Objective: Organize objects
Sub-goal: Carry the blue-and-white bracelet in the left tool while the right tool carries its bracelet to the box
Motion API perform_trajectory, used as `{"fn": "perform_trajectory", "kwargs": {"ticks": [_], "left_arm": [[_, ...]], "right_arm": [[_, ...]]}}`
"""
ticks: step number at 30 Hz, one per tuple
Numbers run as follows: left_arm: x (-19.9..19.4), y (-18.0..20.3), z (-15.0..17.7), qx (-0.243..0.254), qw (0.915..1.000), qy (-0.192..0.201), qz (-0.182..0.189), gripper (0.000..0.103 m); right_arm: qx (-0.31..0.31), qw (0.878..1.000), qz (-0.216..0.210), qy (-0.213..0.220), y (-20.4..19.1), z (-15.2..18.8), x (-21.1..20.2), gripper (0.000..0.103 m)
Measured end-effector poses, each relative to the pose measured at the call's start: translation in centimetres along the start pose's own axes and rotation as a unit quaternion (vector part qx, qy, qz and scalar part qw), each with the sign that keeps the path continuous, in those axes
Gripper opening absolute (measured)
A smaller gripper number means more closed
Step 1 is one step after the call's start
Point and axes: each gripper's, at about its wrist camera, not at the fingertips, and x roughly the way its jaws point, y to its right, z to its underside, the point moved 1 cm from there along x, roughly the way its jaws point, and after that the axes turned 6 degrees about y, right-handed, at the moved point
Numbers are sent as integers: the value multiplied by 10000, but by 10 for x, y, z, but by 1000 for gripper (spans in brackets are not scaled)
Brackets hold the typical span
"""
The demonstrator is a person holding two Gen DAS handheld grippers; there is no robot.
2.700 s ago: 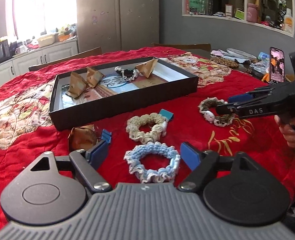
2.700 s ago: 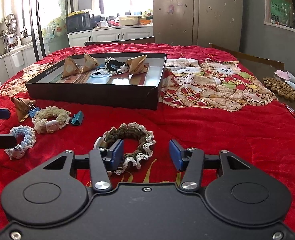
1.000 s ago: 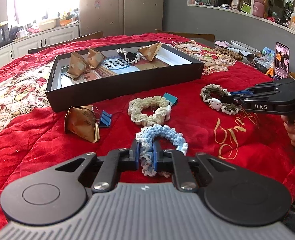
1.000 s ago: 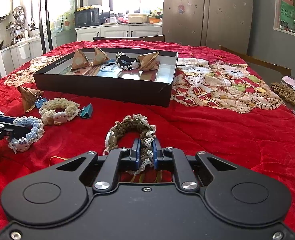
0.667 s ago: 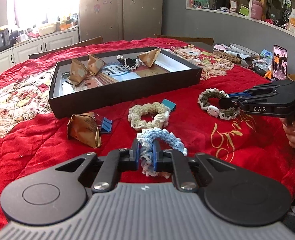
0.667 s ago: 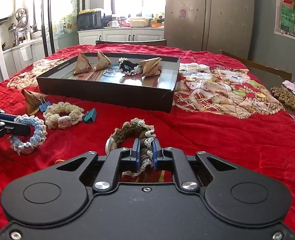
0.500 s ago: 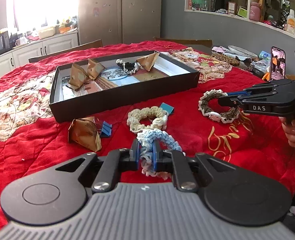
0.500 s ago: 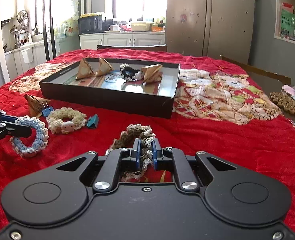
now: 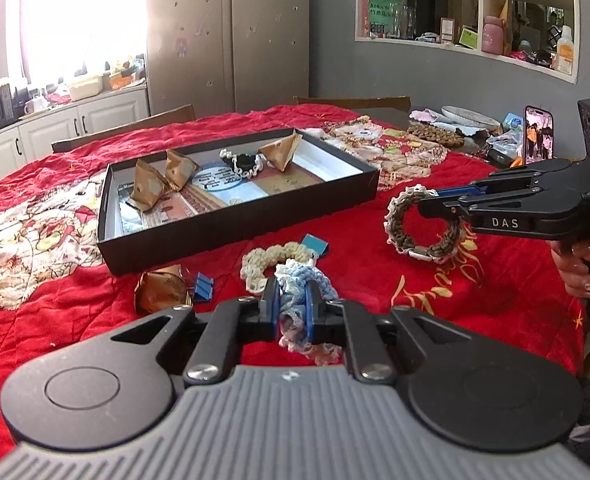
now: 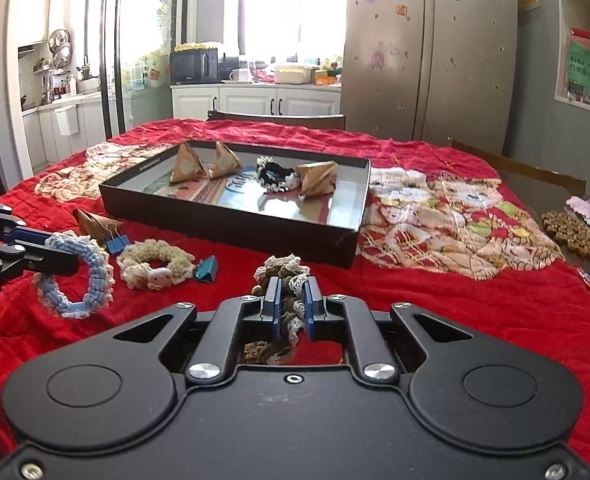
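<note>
The left gripper [image 9: 291, 300] pinches the blue hair tie [image 9: 301, 280] tight between its two blue pads. A moment ago this tie lay flat on the red cloth [image 9: 375, 280]. Now it hangs up in the air, a little above the cloth.

The right gripper [image 10: 291, 304] pinches the brown hair tie [image 10: 283, 272] the same way, pads pressed on it. That tie was also flat on the cloth before, and now it is lifted too. From the left camera it hangs as a ring at about 3 o'clock, with the person's hand [image 9: 583, 260] behind the handle.

The black tray [image 9: 235, 216] sits in the same spot, toward 12 o'clock from both grippers. Inside it are three folded paper packets and a black hair tie [image 9: 245, 162], same as before.

The cream hair tie [image 9: 273, 258] has not moved. It lies on the cloth just past the blue one, between it and the tray. A teal clip [image 9: 315, 245] touches its far side. A fourth paper packet [image 9: 161, 288] and a blue clip [image 9: 203, 287] stay side by side at about 10 o'clock from the left gripper.
</note>
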Motion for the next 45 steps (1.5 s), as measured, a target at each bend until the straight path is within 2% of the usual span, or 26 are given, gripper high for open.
{"fn": "perform_trajectory", "kwargs": {"ticks": [24,45], "left_arm": [[-14,-7,-33,79,9986,514,-132,15],[3,-39,-68,-97,9949,863,-508,15]], "right_arm": [[-366,9977,-241,523,-21,-40,-21,11],[-516,9942,-275,899,-29,-92,5,11]]}}
